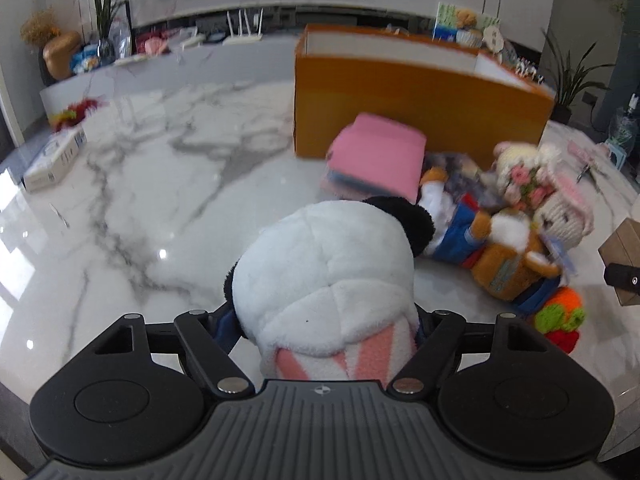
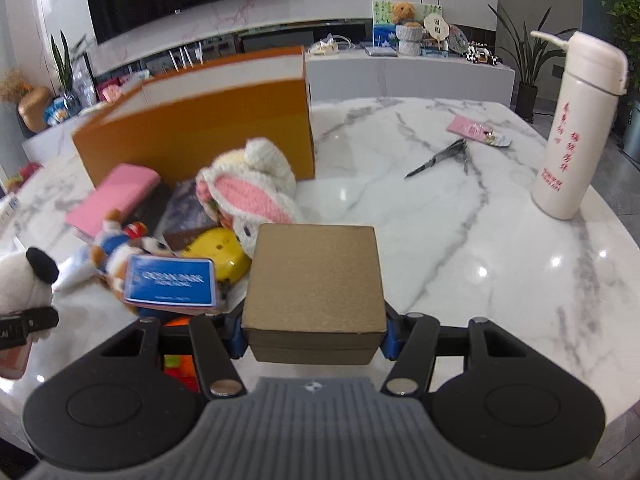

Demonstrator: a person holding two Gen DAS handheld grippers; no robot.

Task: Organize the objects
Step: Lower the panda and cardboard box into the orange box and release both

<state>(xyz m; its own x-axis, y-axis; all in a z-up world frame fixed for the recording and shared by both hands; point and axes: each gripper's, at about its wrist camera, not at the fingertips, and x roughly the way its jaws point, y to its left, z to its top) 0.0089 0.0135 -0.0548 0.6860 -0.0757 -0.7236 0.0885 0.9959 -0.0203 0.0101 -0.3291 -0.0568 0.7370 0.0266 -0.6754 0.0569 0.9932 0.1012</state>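
A white panda plush (image 1: 324,268) with black ears sits between the blue pads of my left gripper (image 1: 320,328), which is shut on it above the marble table (image 1: 160,200). My right gripper (image 2: 314,340) is shut on a brown cardboard box (image 2: 316,276), its pads pressed against both sides. Ahead stands a big orange box (image 2: 200,128), open at the top. In front of it lies a pile: a pink book (image 1: 378,156), a knitted rabbit (image 2: 248,184), a duck plush (image 1: 452,216), a yellow toy (image 2: 218,256) and a blue card (image 2: 170,280).
A tall white bottle (image 2: 576,128) stands at the table's right edge. Scissors (image 2: 440,158) and a pink packet (image 2: 476,130) lie beyond the brown box. At the left are a small white carton (image 1: 54,158) and a colourful toy (image 1: 76,110). An orange-green knitted toy (image 1: 560,312) lies near the pile.
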